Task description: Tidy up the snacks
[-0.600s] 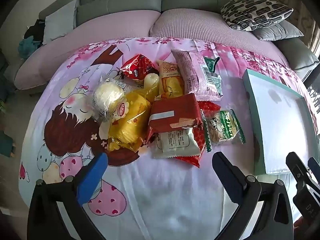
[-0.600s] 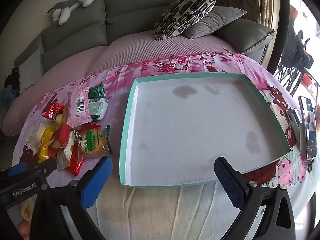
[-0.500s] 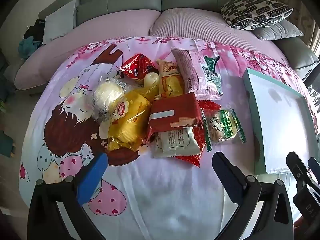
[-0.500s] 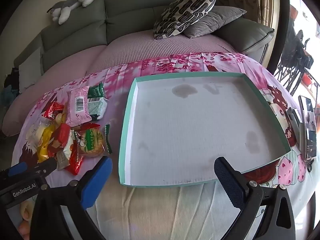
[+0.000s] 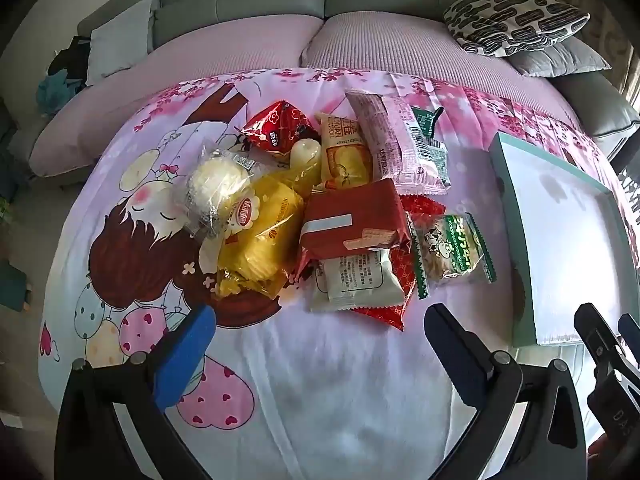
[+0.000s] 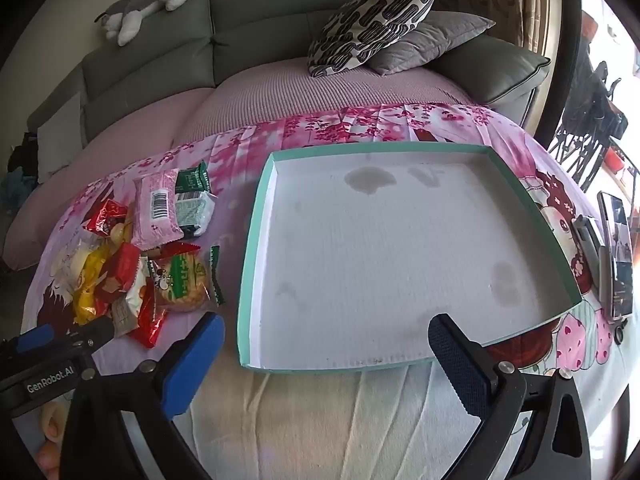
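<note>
A pile of wrapped snacks lies on the cartoon-print cloth: a yellow pack (image 5: 260, 236), a red pack (image 5: 352, 224), a green cookie pack (image 5: 452, 248), a pink pack (image 5: 396, 140) and a white round bun (image 5: 218, 184). The pile also shows in the right wrist view (image 6: 140, 256). A shallow teal-rimmed white tray (image 6: 256, 240) sits right of the pile, with nothing in it. My left gripper (image 5: 320, 328) is open just short of the pile. My right gripper (image 6: 326, 340) is open over the tray's near edge.
A grey sofa with a pink cover runs along the back, with a patterned cushion (image 6: 372, 20) and a plush toy (image 6: 144, 0). A phone on a stand (image 6: 616, 248) is at the right edge of the cloth.
</note>
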